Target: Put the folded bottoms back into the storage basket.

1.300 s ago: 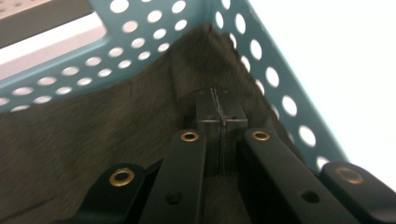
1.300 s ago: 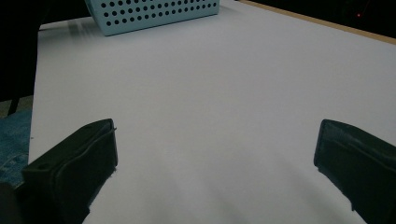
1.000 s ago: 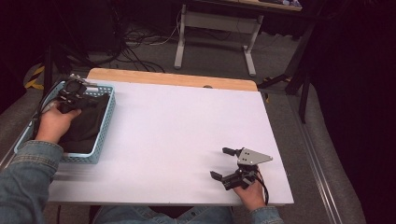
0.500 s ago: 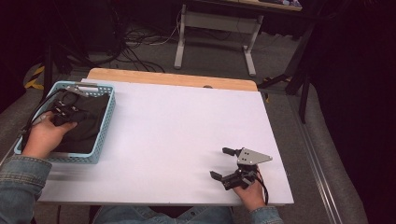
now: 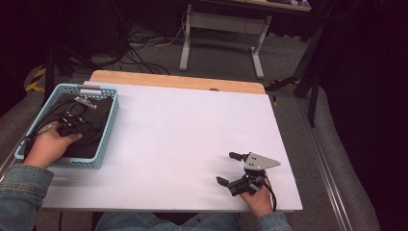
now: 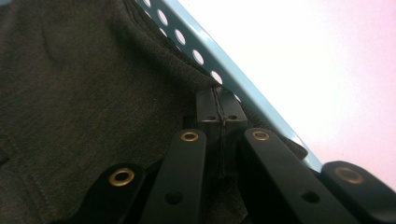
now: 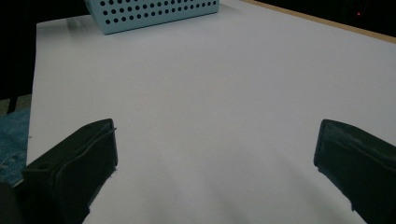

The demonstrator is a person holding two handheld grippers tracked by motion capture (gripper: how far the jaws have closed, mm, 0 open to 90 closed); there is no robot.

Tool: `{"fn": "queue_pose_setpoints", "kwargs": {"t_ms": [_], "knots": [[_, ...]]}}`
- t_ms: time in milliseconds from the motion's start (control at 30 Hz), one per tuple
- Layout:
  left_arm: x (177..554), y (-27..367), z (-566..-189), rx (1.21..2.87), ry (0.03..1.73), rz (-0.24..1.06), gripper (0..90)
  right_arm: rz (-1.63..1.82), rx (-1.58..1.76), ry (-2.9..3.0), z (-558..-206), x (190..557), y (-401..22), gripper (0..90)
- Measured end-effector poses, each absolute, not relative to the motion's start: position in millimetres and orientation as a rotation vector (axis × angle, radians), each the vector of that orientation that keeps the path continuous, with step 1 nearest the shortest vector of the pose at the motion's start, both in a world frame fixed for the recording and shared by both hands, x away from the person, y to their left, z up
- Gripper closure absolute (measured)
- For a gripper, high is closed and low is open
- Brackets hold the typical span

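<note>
The dark grey knitted cloth (image 6: 93,93) lies inside the light blue perforated plastic basket (image 5: 107,130) at the left edge of the white bench (image 5: 192,139). We hold the left gripper (image 6: 223,112) down in that basket — its jaws pressed together, tips on the cloth just beside the basket's wall; whether any fabric is caught between them we cannot tell. Our right gripper (image 5: 231,168) rests near the bench's front right corner, well apart from the basket — its jaws spread wide, nothing between them.
</note>
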State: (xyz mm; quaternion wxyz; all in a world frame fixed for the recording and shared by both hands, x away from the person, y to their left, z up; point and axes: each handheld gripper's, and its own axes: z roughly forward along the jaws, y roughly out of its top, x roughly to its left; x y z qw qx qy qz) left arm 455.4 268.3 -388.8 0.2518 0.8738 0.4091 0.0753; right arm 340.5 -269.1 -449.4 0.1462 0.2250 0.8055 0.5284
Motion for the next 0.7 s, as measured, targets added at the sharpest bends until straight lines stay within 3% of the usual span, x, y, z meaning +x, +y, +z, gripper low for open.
{"fn": "queue_pose_setpoints", "kwargs": {"t_ms": [267, 433, 700], "knots": [[457.5, 268.0, -399.3, 2.417, 1.126, 0.171, 89.7, 1.522, 0.647, 2.319, -449.4, 340.4, -269.1, 0.4], [459.6, 261.5, -415.0, 2.545, 1.165, 0.166, 89.7, 1.52, 0.647, 2.32, -449.4, 340.4, -268.9, 0.4], [458.7, 262.5, -413.1, 2.521, 1.18, 0.163, 89.6, 1.52, 0.648, 2.32, -449.4, 340.6, -269.2, 0.4]]}}
